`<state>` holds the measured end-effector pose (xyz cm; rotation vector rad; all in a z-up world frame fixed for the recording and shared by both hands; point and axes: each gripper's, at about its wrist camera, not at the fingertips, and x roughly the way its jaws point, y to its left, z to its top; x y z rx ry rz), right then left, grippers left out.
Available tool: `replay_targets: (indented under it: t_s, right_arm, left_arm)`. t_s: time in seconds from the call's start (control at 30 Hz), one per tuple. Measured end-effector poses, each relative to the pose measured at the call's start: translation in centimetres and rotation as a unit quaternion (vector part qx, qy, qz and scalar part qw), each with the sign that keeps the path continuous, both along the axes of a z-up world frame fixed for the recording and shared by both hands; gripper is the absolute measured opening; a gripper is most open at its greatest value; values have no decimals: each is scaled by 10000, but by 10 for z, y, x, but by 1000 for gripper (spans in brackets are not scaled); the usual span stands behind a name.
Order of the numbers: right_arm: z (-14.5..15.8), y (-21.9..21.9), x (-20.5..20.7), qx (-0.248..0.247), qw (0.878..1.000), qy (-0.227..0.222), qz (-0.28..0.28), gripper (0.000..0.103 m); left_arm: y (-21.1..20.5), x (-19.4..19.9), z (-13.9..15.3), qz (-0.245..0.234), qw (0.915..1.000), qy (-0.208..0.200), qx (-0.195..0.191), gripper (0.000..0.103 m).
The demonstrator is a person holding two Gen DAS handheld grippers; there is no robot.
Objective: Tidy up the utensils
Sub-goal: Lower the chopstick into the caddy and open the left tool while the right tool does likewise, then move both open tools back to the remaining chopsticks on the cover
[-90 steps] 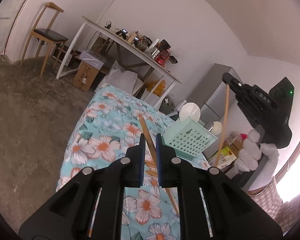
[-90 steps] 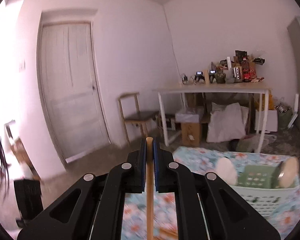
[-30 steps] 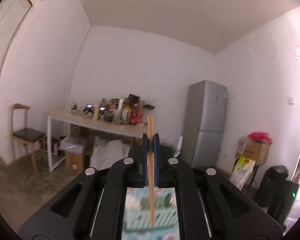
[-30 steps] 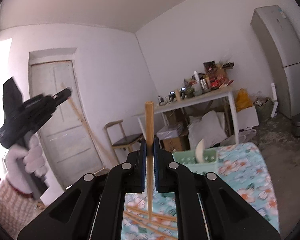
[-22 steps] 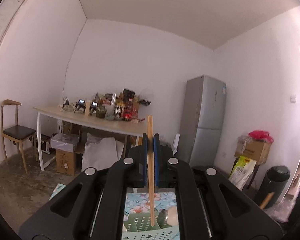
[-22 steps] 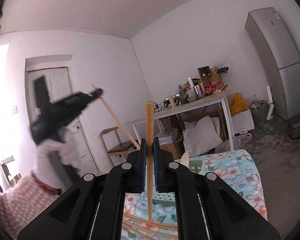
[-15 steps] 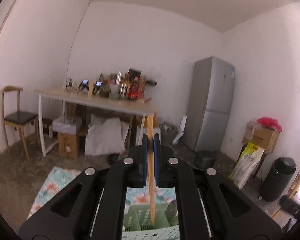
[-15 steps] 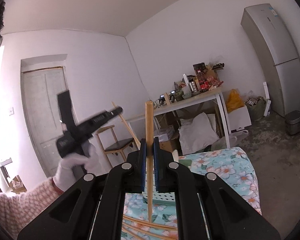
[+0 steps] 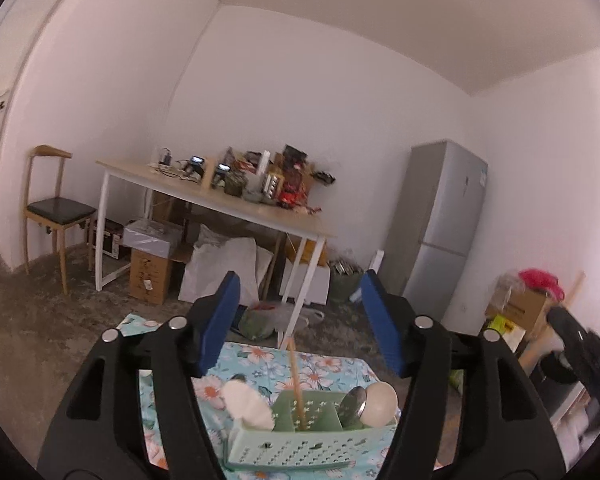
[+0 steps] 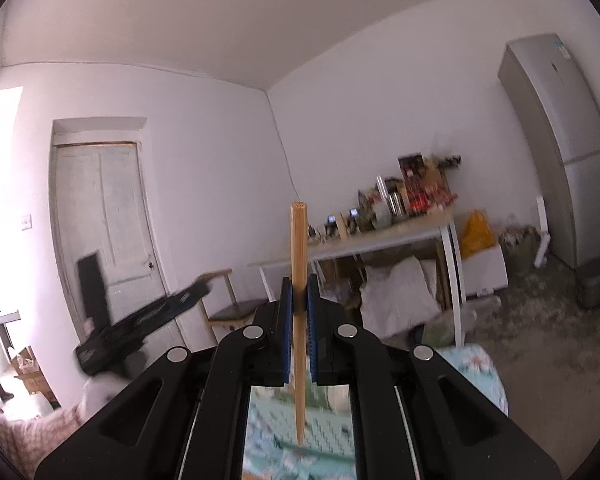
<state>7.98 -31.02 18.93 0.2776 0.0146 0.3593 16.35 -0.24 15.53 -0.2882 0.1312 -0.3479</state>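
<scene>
The left gripper [image 9: 300, 316], jaws just opened, has released a chopstick [image 9: 296, 380] into the green basket [image 9: 300, 448]. The right gripper [image 10: 299, 344] clamps another chopstick [image 10: 299, 320]. Lowered off-centre, it could strike the rim and tip the basket.

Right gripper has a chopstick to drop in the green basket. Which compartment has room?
In the green basket, the middle section holds only one chopstick. The left end is filled by a white spoon, the right by a metal spoon and a round white one.

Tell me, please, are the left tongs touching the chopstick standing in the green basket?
Apart. The left wrist view shows the left tongs, jaws just opened wide, with clear space either side of the chopstick standing in the green basket.
</scene>
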Motion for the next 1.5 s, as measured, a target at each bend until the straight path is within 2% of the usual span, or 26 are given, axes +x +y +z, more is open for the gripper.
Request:
replay_targets:
  t_s: [0.17, 0.27, 0.37, 0.47, 0.6, 0.73, 0.77, 0.83, 0.9, 1.0, 1.2, 1.33, 1.5]
  right_arm:
    - [17, 12, 21, -132, 9999, -110, 10, 7]
    - [16, 25, 46, -315, 9995, 5, -68, 7]
    - [8, 37, 80, -425, 9986, 291, -107, 7]
    - [-3, 46, 110, -475, 9971, 582, -105, 7]
    - [-18, 60, 141, -650, 9932, 959, -132, 7]
    - [-36, 73, 158, -951, 9862, 1353, -126, 9]
    - [-37, 74, 159, -987, 9854, 1382, -129, 11]
    - [-35, 72, 156, -981, 9855, 1372, -192, 29]
    - [-31, 68, 154, -931, 9863, 1338, -235, 36]
    - [-25, 62, 150, -908, 9870, 1289, -315, 40]
    - [-9, 51, 113, -859, 9914, 896, -410, 42]
    - [-3, 48, 84, -808, 9938, 700, -312, 43]
    - [-2, 57, 49, -963, 9930, 672, -155, 48]
  left_arm:
    - [28, -36, -22, 174, 9996, 230, 80, 67]
    - [46, -51, -47, 348, 9971, 590, 323, 67]
    - [66, -70, -76, 339, 9924, 1103, 426, 68]
    - [84, -89, -100, 418, 9875, 1416, 556, 69]
    - [102, -106, -122, 533, 9821, 1654, 725, 72]
    - [115, -115, -131, 694, 9800, 1657, 855, 74]
    - [118, -118, -134, 719, 9799, 1655, 851, 75]
    - [122, -119, -137, 748, 9795, 1666, 852, 75]
    - [125, -120, -140, 784, 9790, 1673, 855, 75]
    - [127, -120, -141, 795, 9791, 1681, 818, 76]
    - [126, -120, -138, 812, 9804, 1651, 710, 78]
    - [121, -120, -134, 817, 9812, 1589, 730, 79]
    - [115, -122, -131, 782, 9824, 1554, 681, 81]
